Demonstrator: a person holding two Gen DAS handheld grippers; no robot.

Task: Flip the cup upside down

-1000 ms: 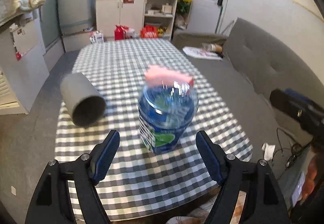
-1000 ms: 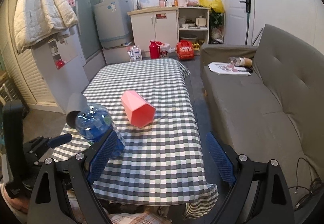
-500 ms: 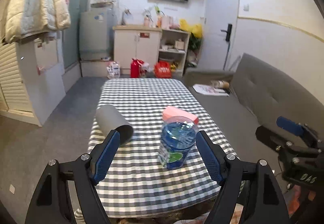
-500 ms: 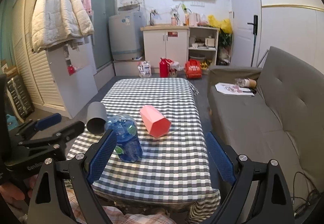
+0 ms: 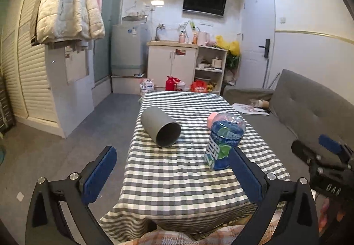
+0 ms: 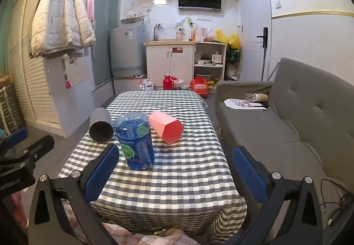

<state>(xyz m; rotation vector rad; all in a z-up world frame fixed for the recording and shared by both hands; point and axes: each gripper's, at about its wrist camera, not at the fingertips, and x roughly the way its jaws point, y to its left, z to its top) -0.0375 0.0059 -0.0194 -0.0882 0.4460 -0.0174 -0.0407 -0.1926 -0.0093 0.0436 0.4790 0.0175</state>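
The blue cup [image 6: 137,140] already stands mouth-down near the front of the checked worktop [image 6: 177,178], long axis upright, a green lime on its label; the lettering is too blurred to read. It sits just ahead of the right gripper [image 6: 177,175], toward that gripper's left finger. The left gripper [image 5: 174,175] is also close. Both jaws gape, holding nothing. A grey cup [image 5: 160,126] and pink cup [image 6: 167,126] lie sideways behind.
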